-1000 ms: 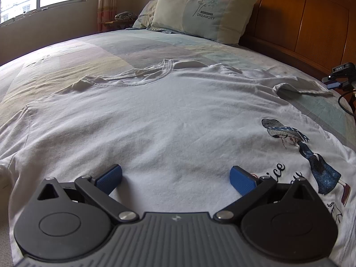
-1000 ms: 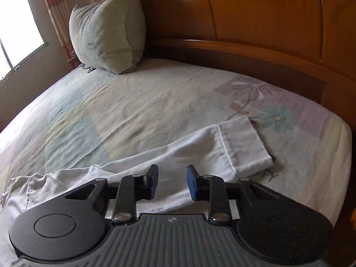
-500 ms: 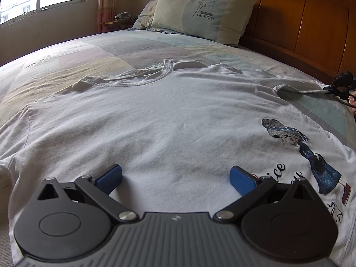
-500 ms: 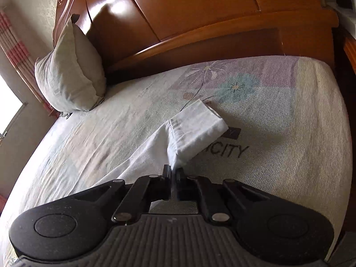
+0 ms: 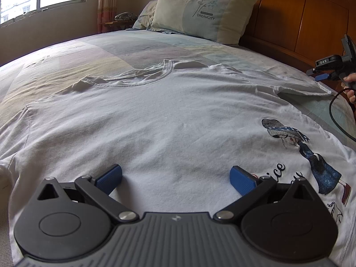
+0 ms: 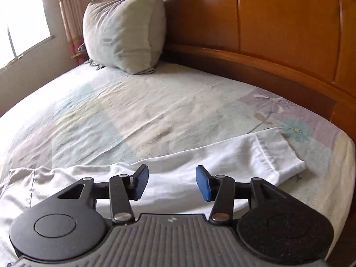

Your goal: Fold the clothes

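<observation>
One white cotton T-shirt point(image 5: 160, 120) with a printed cartoon figure, laid face-up and flat on the pastel patchwork bedsheet point(image 5: 73, 60). Nothing folded yet, by my read.

Left to right:
- Left sleeve: at the far left of the left wrist view, partly cut off by the frame edge, left of the left gripper.
- Left gripper point(image 5: 175, 178): jaws spread wide, nothing between the blue pads, hovering low over the shirt's lower body. Collar lies straight ahead of it, so the shirt's long axis runs directly away from this gripper, hem near, neck far.
- Right sleeve point(image 6: 273, 153): stretched out toward the bed's right edge, cuff ahead and to the right of the right gripper, its axis roughly crosswise to the shirt's body.
- Right gripper point(image 6: 170, 182): jaws opening, no cloth between the pads; sleeve fabric lies just beyond and beneath the tips. In the left wrist view it sits at the far right, above the sleeve end, with the person's fingers on its handle.

Key relation: the right gripper is clearly the nearer one to the right sleeve; the left is well apart from it. Sleeve fold inward is likely next, so pinch near the cuff and carry leftward across the chest.

Count: one shirt, two sleeves, two grippers, two pale printed pillows point(image 5: 200, 15) stacked against the orange-brown wooden headboard point(image 6: 278, 26).
</observation>
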`<action>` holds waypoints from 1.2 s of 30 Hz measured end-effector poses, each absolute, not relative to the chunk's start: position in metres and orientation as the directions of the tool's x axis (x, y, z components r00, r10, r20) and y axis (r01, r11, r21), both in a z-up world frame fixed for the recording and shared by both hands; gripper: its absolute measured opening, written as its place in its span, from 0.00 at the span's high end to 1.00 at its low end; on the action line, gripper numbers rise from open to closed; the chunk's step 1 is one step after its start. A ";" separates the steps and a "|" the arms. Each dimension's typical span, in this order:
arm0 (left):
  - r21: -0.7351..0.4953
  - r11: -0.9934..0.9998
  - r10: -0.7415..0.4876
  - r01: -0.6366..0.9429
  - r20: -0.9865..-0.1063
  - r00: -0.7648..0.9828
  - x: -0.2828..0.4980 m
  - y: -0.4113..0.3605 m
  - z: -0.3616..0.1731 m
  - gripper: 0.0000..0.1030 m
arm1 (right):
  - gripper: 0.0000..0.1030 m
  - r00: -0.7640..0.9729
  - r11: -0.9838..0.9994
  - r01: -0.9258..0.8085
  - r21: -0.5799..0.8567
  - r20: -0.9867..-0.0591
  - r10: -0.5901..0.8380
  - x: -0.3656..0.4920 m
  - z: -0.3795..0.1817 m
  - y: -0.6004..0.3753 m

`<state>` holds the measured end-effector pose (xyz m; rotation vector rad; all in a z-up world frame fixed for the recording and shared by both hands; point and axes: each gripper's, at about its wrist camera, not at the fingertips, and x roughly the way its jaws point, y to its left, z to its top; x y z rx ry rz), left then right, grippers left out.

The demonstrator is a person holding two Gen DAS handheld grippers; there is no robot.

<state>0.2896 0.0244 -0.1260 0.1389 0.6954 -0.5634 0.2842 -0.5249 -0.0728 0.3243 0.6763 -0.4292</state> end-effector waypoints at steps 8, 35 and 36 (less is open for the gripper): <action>-0.058 0.843 -0.443 0.535 -0.641 0.627 0.290 0.024 -0.127 0.01 | 0.29 0.594 0.831 0.556 -0.003 -0.698 -0.400 0.363 -0.115 -0.547; 0.120 0.877 -0.323 0.465 -0.569 0.756 0.281 0.035 -0.095 0.01 | 0.08 0.582 0.947 0.308 0.092 -0.805 -0.111 0.385 -0.070 -0.409; 0.128 0.876 -0.323 0.465 -0.560 0.763 0.281 0.037 -0.096 0.01 | 0.08 0.571 0.957 0.284 0.062 -0.813 -0.117 0.395 -0.074 -0.392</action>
